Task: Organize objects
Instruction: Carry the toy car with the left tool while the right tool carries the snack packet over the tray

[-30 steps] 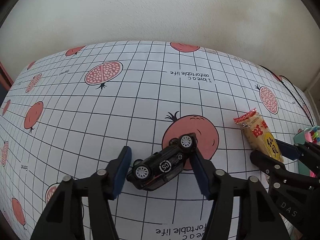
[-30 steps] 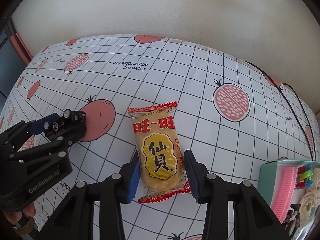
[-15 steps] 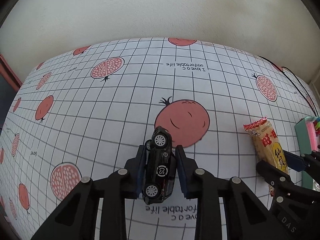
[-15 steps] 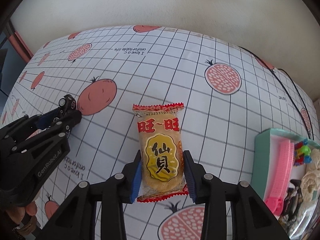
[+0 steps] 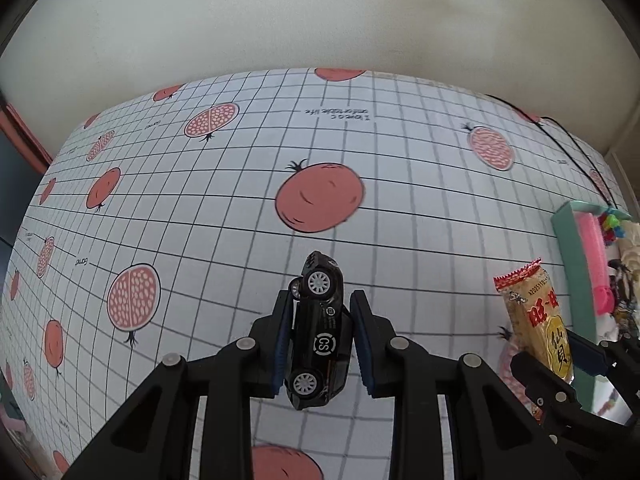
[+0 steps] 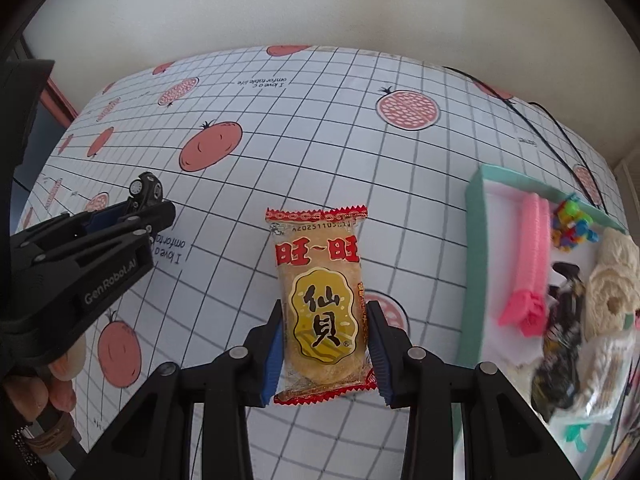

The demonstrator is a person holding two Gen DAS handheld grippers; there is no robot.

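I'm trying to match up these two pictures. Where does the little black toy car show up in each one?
Left wrist view: the toy car sits low in the middle, pinched between the left gripper pads.
Right wrist view: only its front end with a wheel pokes out of that gripper at the far left.
Shared landmark: the snack packet, at the right edge in the left view, centred in the right view.

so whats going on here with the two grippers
A person is tidying a table with a gripper in each hand. The left gripper is shut on a black toy car, held above the pomegranate-print tablecloth. The right gripper clamps a rice cracker packet, beside a teal tray already holding a pink comb and other bits.
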